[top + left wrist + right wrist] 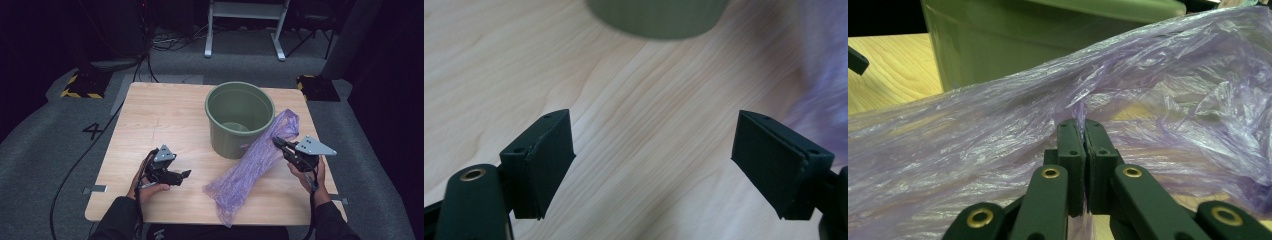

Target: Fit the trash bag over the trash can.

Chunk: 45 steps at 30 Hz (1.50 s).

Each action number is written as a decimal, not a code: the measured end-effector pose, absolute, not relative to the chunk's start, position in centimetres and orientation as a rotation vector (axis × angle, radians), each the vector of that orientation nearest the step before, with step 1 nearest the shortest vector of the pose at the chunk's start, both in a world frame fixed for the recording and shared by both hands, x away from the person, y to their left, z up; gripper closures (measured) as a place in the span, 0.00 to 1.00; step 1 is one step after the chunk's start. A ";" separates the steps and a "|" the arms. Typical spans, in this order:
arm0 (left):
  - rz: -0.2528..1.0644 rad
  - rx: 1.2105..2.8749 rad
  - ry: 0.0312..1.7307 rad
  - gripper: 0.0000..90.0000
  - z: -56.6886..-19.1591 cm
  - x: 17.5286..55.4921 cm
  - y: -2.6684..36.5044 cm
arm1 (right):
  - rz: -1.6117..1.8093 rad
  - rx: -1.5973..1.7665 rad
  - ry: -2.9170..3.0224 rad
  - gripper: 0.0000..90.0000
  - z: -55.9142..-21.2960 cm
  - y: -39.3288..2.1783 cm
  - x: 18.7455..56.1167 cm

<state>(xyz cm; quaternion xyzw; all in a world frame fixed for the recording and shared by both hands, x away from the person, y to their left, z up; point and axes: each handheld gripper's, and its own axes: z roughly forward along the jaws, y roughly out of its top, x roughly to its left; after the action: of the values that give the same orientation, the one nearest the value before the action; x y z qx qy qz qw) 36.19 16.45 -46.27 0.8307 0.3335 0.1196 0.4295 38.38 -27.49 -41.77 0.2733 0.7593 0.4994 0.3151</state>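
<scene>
The purple plastic bag [252, 167] lay stretched across the worktop [150, 125], its upper end leaning against the side of the green bucket [239, 120] and its lower end trailing away from the bucket toward the person's edge. The right tool [278, 143] had its jaws pinched tight on a fold of the bag's thin film [1148, 100], close beside the bucket's wall; in the right gripper view the crinkled plastic bunched up between the two closed pads [1070, 145]. The left tool [186, 174] was held above bare wood on the bucket's other side, well apart from the bag, its jaws spread wide with nothing between them. In the left gripper view the bucket's base [659, 17] stood ahead of those open pads [551, 160].
</scene>
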 end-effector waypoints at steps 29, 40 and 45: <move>0.174 2.238 0.432 0.19 -43.2 35.0 1.9 | 1.348 0.484 1.932 0.98 -37.4 -23.7 36.1; 0.214 2.191 0.472 0.27 -44.0 36.3 0.5 | 1.391 0.313 1.917 0.98 -35.6 -21.7 34.8; 0.254 2.171 0.489 0.45 -43.8 36.4 0.9 | 1.414 0.242 1.917 0.98 -35.1 -20.8 34.5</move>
<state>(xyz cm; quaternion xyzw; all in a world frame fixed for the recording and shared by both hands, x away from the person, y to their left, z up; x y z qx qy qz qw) 36.43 0.95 -43.83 0.8724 0.1965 0.1019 0.4358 34.47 -20.81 -35.13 0.0942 0.7453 0.5499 0.3651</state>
